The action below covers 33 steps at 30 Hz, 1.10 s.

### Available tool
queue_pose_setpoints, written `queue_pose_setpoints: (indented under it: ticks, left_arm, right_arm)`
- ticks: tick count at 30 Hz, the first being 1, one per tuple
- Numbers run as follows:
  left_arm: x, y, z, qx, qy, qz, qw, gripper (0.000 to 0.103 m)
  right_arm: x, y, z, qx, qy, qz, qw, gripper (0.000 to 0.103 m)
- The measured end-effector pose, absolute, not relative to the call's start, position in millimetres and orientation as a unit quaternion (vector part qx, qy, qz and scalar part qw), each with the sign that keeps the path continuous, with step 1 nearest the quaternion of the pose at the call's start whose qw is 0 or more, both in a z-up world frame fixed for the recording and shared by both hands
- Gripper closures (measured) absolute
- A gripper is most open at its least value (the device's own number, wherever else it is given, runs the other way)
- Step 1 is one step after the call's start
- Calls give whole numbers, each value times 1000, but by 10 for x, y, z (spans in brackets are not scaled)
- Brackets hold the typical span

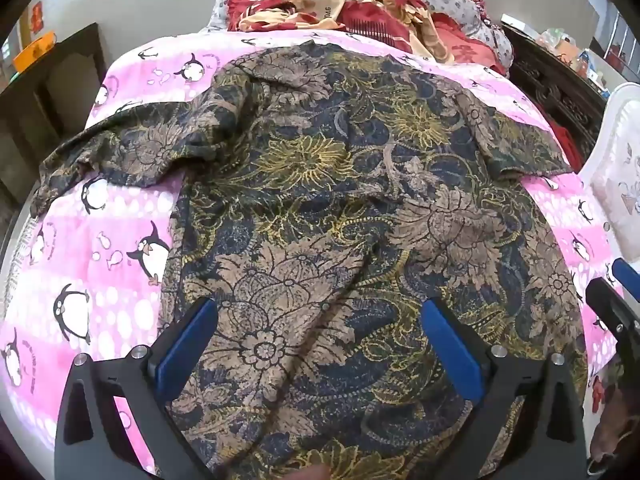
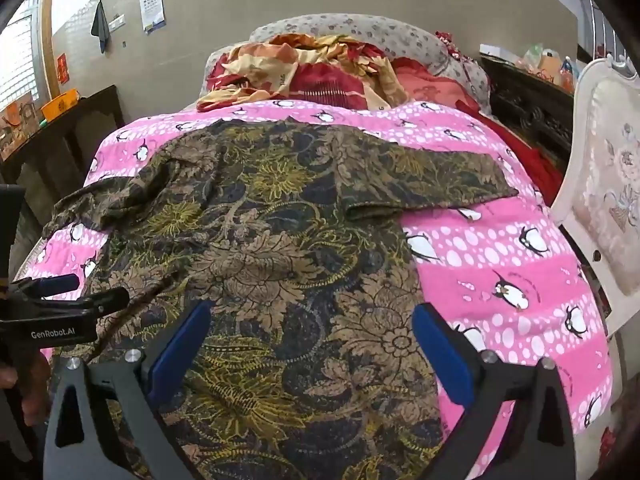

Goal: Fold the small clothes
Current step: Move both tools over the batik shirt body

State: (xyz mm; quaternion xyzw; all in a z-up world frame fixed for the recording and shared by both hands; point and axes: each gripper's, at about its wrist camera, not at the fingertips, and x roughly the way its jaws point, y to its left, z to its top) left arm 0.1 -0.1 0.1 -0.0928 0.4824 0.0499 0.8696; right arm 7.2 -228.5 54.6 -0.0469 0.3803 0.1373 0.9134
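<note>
- Spread flat on the pink penguin blanket (image 2: 520, 280): one dark floral shirt (image 1: 320, 184), back panel up, collar at the far end toward the heap of red and cream bedding (image 1: 332, 4), hem at the near edge under both cameras.
- Long axis running near to far; sleeves out sideways, the left sleeve (image 1: 112, 144) rumpled and trailing off toward the left edge of the bed, the right sleeve (image 2: 432, 184) lying flatter and squarer.
- Left gripper (image 1: 320, 320): jaws spread wide, nothing between the blue pads, hanging over the near-left part of the body panel, tilted steeply down at the cloth.
- Right gripper (image 2: 312, 332): jaws equally wide and empty, over the near-right part, its right pad above the shirt's right side edge where cloth meets blanket.
- Both tools side by side near the hem; contact with the fabric not clear from either view.
- Judged next: a lengthwise fold, sleeve and side brought in toward the middle line.
- Nearer to the rumpled sleeve: the left tool; nearer to the flat sleeve and right edge: the right tool.
- Both sleeves well beyond the fingertips, toward the far end, so a forward reach needed either way.
- Likely snag: the bunched left sleeve dragging unevenly unless smoothed first.
</note>
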Motion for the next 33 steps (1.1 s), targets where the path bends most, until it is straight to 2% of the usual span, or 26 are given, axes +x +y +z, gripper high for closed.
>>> queue_pose_setpoints:
  ticks: [33]
  left_arm:
    - [-829, -178, 171, -65, 461, 35, 884, 17]
  right_arm:
    - [-561, -2167, 699, -52, 381, 88, 919, 1]
